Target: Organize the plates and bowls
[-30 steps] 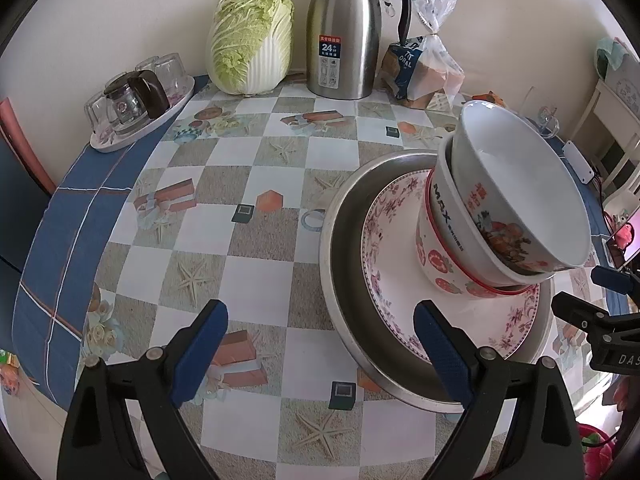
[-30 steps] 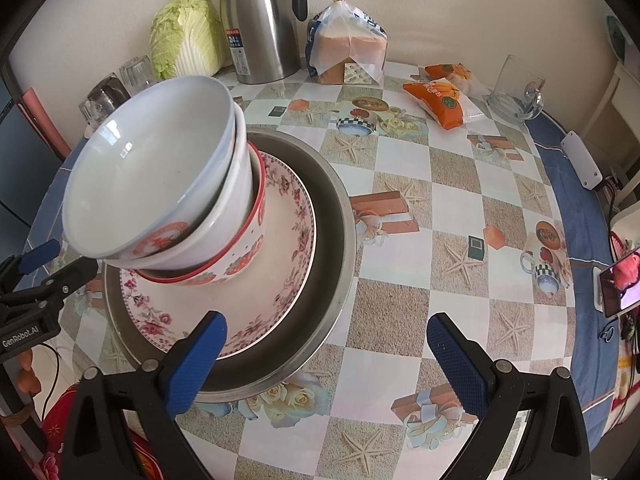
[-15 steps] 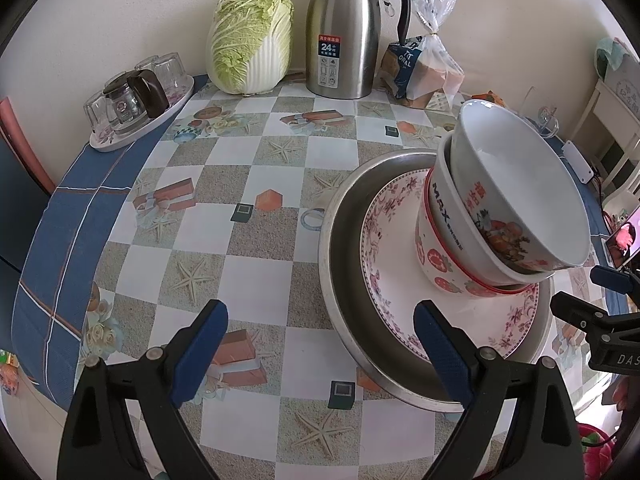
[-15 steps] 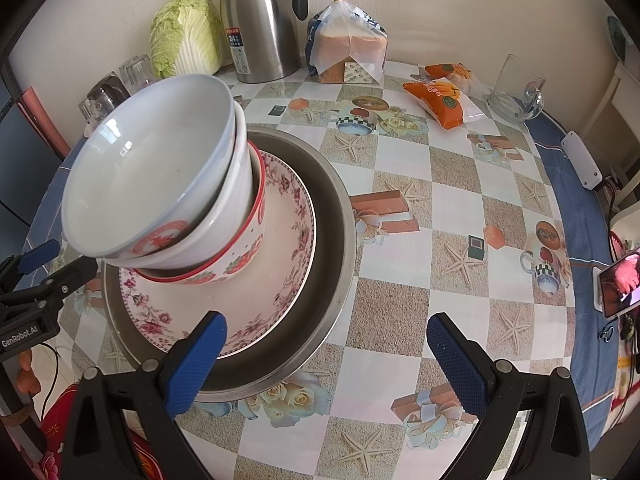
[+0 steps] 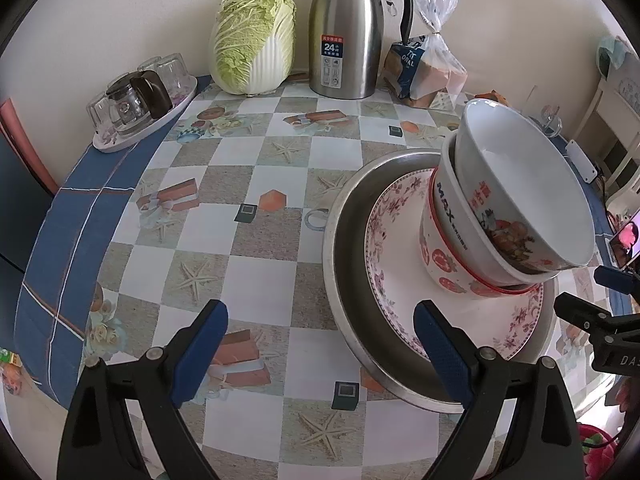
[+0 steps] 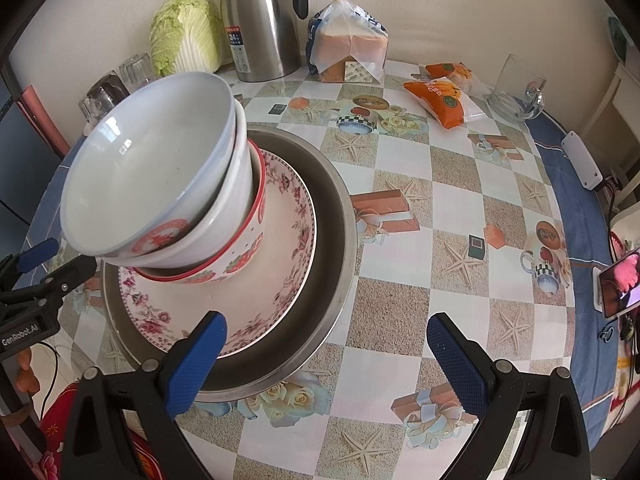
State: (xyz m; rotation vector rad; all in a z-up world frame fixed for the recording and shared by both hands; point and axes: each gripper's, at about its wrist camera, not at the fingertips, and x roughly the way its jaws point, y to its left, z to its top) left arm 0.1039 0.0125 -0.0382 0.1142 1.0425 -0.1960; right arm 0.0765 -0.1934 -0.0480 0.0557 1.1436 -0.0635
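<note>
The dishes stood as one stack on a round table (image 6: 460,208) with a checked cloth. A wide metal basin (image 6: 340,216) sat at the bottom, holding a floral-rimmed plate (image 6: 256,296), and on that plate stood three nested bowls: a red-rimmed strawberry bowl (image 6: 244,256), a white bowl (image 6: 236,184) inside it, and a pale-rimmed top bowl (image 6: 144,176). The upper two bowls sat tilted. In the right wrist view the stack filled the left half of the frame; in the left wrist view the basin (image 5: 340,264) and top bowl (image 5: 520,184) lay at right centre.

The left gripper (image 5: 320,350) hovered low in its frame with jaws spread wide and empty; its right finger (image 5: 440,356) overlapped the near rim of the basin in the picture, contact not determinable. The right gripper (image 6: 324,364) was likewise spread and empty, its left finger (image 6: 196,360) in front of the plate edge.

Along the wall at the top of the left wrist frame stood a napa cabbage (image 5: 254,54), a steel thermos jug (image 5: 346,36) and a bagged loaf of bread (image 5: 430,72). A tray of upturned glasses (image 5: 140,100) sat at upper left. An orange snack packet (image 6: 442,98) and a glass mug (image 6: 518,90) lay at upper right of the right wrist frame, well apart from the stack.
</note>
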